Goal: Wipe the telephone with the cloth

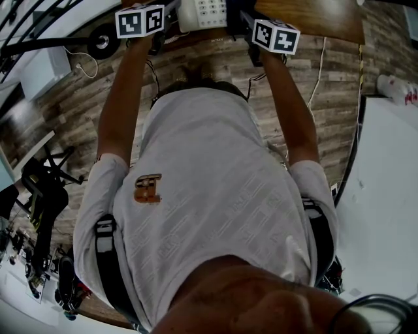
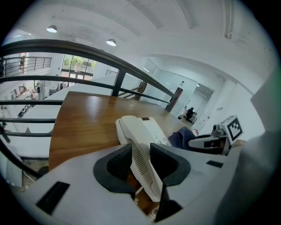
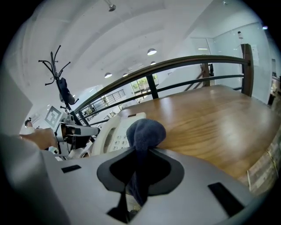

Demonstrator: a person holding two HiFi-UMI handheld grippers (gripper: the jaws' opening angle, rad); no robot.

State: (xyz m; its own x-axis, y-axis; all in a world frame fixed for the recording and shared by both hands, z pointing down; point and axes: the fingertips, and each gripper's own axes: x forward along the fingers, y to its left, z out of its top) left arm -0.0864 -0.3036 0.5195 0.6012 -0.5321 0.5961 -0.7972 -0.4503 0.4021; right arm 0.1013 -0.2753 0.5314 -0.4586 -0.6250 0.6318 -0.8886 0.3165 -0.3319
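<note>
A white desk telephone (image 2: 142, 132) lies on the wooden table (image 2: 83, 123). My left gripper (image 2: 141, 166) is shut on its near end, with the slotted side of the handset squeezed between the dark pads. My right gripper (image 3: 139, 169) is shut on a dark blue cloth (image 3: 145, 132), whose bunched end bulges out past the jaws right beside the telephone's keypad (image 3: 115, 139); I cannot tell whether they touch. In the left gripper view the cloth (image 2: 181, 137) rests against the phone's right side. The head view shows the telephone (image 1: 204, 13) between both marker cubes.
A dark metal railing (image 2: 88, 55) runs along the table's far side. The table edge (image 3: 259, 154) drops off at the right over the plank floor (image 1: 196, 72). A coat stand (image 3: 59, 83) rises behind. Cables (image 1: 317, 72) trail on the floor, and a white surface (image 1: 392, 196) is at the right.
</note>
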